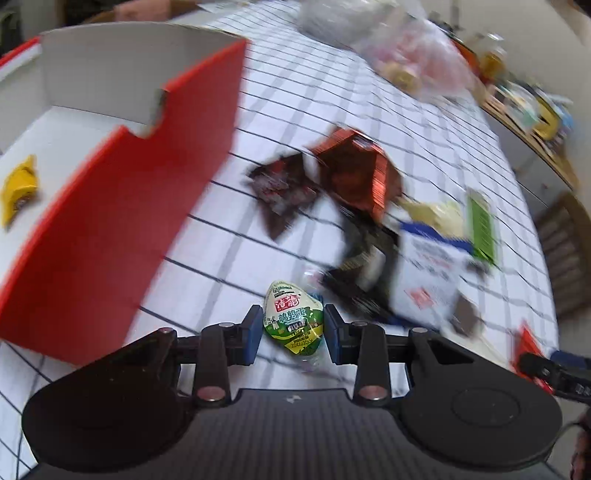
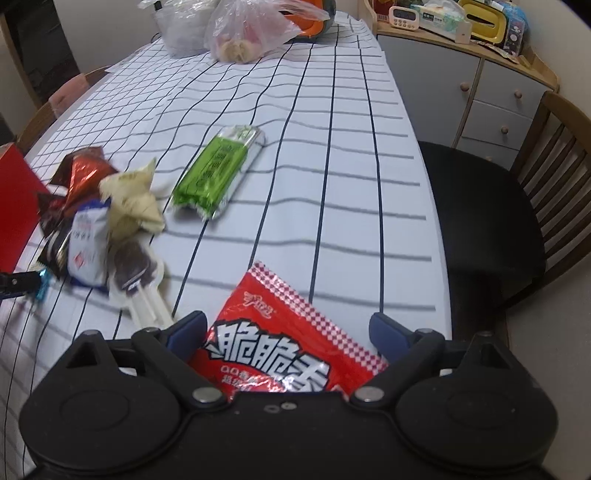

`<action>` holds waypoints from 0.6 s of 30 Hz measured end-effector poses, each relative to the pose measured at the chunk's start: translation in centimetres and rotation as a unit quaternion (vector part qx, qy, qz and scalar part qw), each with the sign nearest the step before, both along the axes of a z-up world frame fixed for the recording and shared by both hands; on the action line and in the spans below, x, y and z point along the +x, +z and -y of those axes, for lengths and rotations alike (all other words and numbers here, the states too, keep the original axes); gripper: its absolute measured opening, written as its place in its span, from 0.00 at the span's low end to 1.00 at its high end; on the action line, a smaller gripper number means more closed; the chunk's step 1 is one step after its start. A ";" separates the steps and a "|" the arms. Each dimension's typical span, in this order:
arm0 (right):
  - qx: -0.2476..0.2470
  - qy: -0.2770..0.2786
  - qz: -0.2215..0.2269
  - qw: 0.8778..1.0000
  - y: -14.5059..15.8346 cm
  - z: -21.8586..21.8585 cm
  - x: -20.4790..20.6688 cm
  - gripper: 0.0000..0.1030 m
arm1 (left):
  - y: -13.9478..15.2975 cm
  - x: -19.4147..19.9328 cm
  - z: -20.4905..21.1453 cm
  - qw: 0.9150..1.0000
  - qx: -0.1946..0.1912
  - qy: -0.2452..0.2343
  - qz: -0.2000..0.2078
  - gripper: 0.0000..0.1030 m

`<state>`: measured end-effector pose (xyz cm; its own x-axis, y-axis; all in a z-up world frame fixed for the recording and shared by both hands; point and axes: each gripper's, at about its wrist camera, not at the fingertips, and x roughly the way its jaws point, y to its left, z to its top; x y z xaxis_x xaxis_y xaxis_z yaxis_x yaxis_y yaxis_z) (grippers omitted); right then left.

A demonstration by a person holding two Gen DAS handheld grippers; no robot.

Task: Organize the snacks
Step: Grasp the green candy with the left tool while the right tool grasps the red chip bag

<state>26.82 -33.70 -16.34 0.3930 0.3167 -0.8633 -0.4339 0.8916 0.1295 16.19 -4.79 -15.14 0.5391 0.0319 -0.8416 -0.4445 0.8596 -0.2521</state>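
My left gripper (image 1: 293,334) is shut on a small green egg-shaped snack packet (image 1: 293,314), its blue pads pressing both sides, held above the checked tablecloth (image 1: 280,96). To its left stands a red-and-white open box (image 1: 122,206) with a yellow snack (image 1: 18,188) inside. My right gripper (image 2: 286,332) stands open and wide over a red snack packet (image 2: 273,302) that lies flat on the cloth between its fingers; the pads do not press it. A pile of packets lies between the two grippers: orange-brown (image 1: 354,177), dark (image 1: 280,188), white-blue (image 2: 86,243), cream (image 2: 129,199). A green bar (image 2: 218,170) lies apart.
Clear plastic bags (image 2: 251,33) sit at the table's far end. A wooden chair with a black seat (image 2: 487,206) stands at the table's right edge, with a drawer cabinet (image 2: 480,92) behind it holding clutter. The cloth beyond the green bar is bare.
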 end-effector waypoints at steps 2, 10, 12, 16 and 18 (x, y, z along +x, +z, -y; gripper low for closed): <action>0.004 0.002 -0.003 1.000 0.1 0.3 -0.6 0.91 | 0.0 -0.3 0.7 1.000 0.002 -0.018 -0.004 0.33; 0.009 -0.034 -0.020 0.999 0.1 0.2 -1.5 0.96 | 0.3 -0.5 0.5 1.000 0.018 -0.003 -0.018 0.34; 0.003 -0.041 -0.019 0.999 0.0 0.1 -1.9 0.97 | 0.4 -0.4 0.6 1.000 0.017 -0.001 -0.024 0.34; -0.015 -0.049 -0.024 0.998 -0.1 0.1 -2.5 0.97 | 0.3 -0.7 0.9 0.999 0.021 -0.006 -0.040 0.38; -0.023 -0.048 -0.019 0.998 -0.1 0.2 -3.0 0.97 | 0.4 -0.9 1.0 0.999 0.026 -0.004 -0.044 0.38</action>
